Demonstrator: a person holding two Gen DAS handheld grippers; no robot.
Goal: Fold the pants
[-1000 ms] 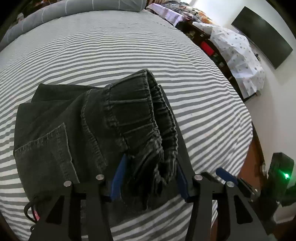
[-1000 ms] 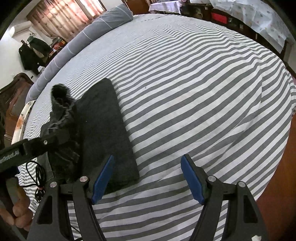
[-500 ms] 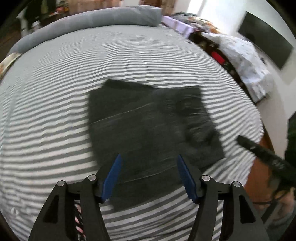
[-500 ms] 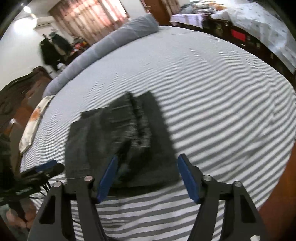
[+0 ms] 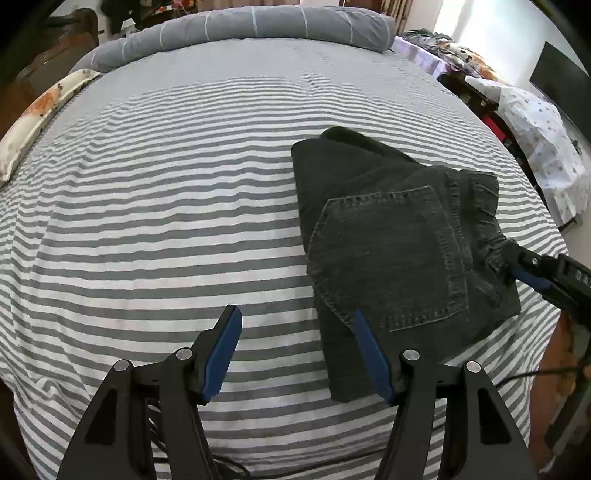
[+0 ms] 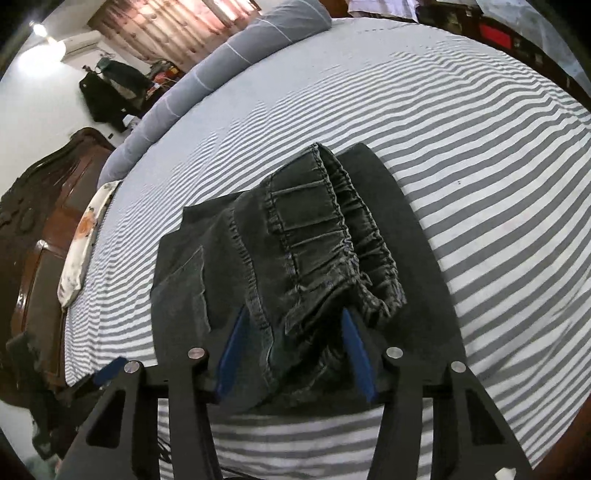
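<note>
Dark denim pants [image 5: 399, 243] lie folded into a thick rectangle on the striped bed, back pocket up. In the left wrist view my left gripper [image 5: 297, 343] is open and empty, just above the sheet at the pants' near left corner. My right gripper [image 6: 295, 339] straddles the bunched elastic waistband [image 6: 325, 236] at the pants' edge; its blue pads sit on either side of the cloth. It shows at the right edge of the left wrist view [image 5: 532, 273], at the waistband.
The grey-and-white striped bed sheet [image 5: 166, 221] spreads wide to the left. A grey bolster [image 5: 258, 22] lies along the far edge. A wooden headboard [image 6: 33, 236] stands left. A spotted cloth-covered piece of furniture [image 5: 543, 147] stands right of the bed.
My left gripper has let go of the waistband and pulled back to the left, now open. My right gripper has moved in from the bare sheet onto the waistband.
</note>
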